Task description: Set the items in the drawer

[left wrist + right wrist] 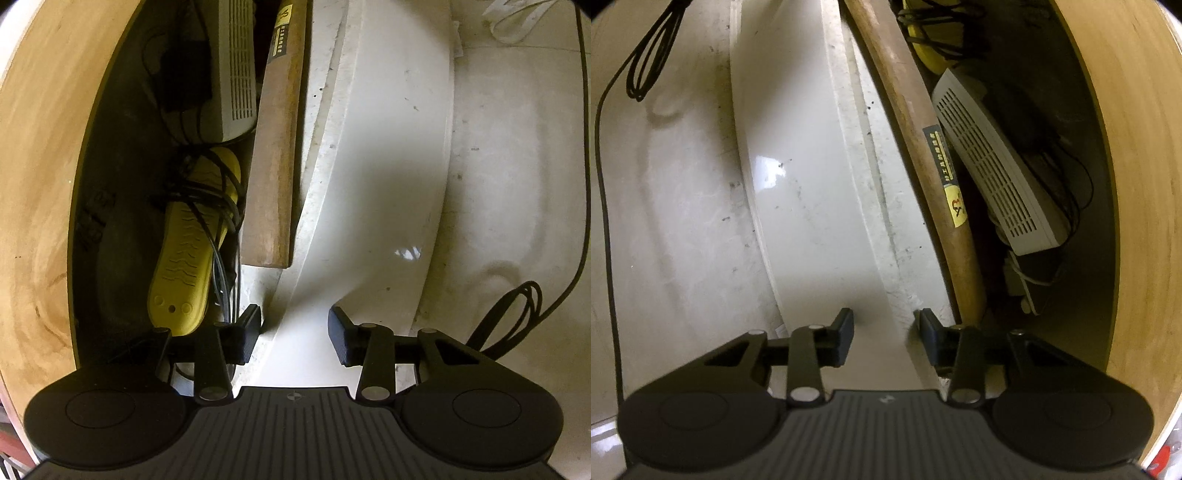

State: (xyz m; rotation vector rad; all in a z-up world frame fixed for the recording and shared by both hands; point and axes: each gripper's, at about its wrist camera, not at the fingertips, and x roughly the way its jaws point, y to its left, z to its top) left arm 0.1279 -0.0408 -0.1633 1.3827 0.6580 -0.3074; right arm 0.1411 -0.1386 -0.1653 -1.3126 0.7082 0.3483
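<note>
The white drawer front (369, 166) stands partly open under a wooden tabletop (37, 166). Inside lie a wooden handle (275, 166) with a label, a white vented box (238, 66), a yellow plastic item (188, 251) and black cables. My left gripper (294, 334) is open and straddles the drawer front's top edge. In the right wrist view the drawer front (798, 184), the wooden handle (923, 155) and the white box (993, 173) show from the other end. My right gripper (883, 334) is open, its fingers either side of the front's edge.
A coiled black cable (517, 317) lies on the pale tiled floor (517, 184) beside the drawer; it also shows in the right wrist view (646, 55). The tabletop (1137, 184) overhangs the drawer's inside.
</note>
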